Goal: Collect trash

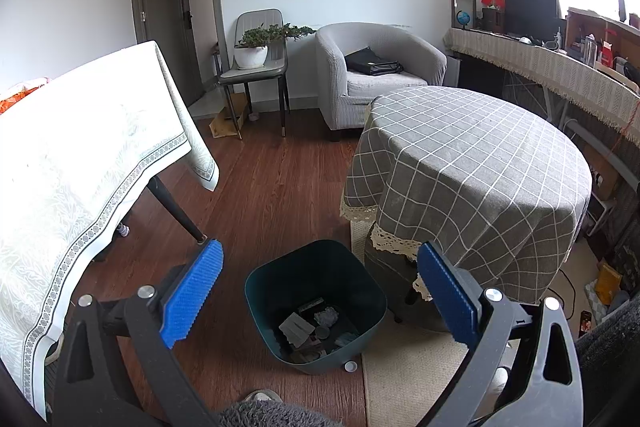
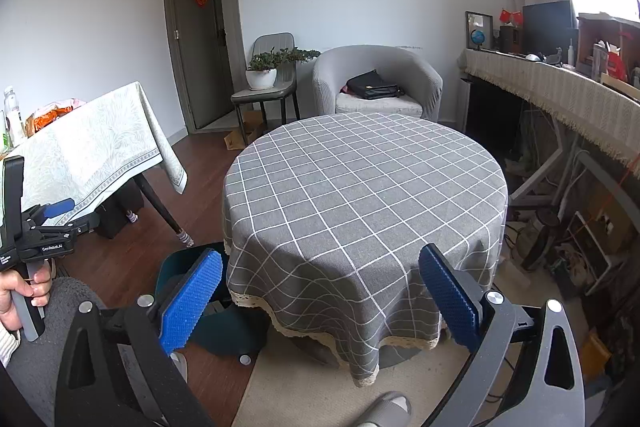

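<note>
A dark teal trash bin [image 1: 316,303] stands on the wood floor beside the round table. It holds several pieces of trash [image 1: 316,327]: crumpled paper, wrappers and a lid. My left gripper [image 1: 320,291] is open and empty, held above the bin with the bin between its blue pads [image 1: 192,295]. My right gripper [image 2: 320,291] is open and empty, held over the near edge of the round table [image 2: 360,187] with the grey checked cloth. The bin [image 2: 224,323] shows partly behind the right gripper's left pad. The left gripper [image 2: 60,207] also shows at the far left of the right wrist view.
A table with a white patterned cloth [image 1: 80,155] stands at the left. A grey armchair [image 1: 376,75] with a black bag, a chair with a potted plant [image 1: 256,51], a long cluttered desk [image 1: 560,67] and a beige rug [image 1: 412,375] surround the spot.
</note>
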Motion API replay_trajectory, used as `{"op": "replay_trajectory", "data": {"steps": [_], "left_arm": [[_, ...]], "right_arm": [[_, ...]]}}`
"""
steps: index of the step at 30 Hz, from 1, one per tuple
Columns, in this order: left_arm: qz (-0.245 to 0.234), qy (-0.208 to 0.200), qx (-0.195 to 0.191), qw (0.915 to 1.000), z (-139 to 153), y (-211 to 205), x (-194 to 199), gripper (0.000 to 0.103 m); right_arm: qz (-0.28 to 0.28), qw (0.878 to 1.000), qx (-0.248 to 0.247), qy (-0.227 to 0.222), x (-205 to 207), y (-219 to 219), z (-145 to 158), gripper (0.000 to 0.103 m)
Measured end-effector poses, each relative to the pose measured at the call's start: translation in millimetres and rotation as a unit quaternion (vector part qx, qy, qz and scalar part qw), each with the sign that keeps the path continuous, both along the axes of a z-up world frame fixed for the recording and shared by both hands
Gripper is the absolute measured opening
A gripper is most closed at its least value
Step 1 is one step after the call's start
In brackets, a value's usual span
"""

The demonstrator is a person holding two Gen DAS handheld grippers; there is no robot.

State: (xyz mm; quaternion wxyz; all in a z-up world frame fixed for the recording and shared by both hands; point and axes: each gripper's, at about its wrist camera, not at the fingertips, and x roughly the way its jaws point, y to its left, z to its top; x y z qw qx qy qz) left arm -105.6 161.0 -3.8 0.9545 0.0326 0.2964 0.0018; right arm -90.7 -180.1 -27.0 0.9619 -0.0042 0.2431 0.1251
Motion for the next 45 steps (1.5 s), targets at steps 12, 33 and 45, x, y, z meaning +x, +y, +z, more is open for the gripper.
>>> {"op": "replay_trajectory", "data": {"steps": [12,33,45], "left_arm": [[-0.002,-0.004,0.0,1.0,0.4,0.3,-1.6,0.099],[-0.008,-0.005,0.006,0.9999,0.8,-3.4,-2.9,0.099],[-0.007,-0.003,0.005,1.0,0.9,-3.5,-2.4,0.099]], "right_arm": [[0.0,1.0,0.0,0.0,-0.4,0.9,0.3,0.1],[0.004,1.0,-0.007,0.003,1.9,-3.3,-0.6,0.1],[0.003,1.0,-0.007,0.003,1.8,-2.1,0.4,0.1]]}}
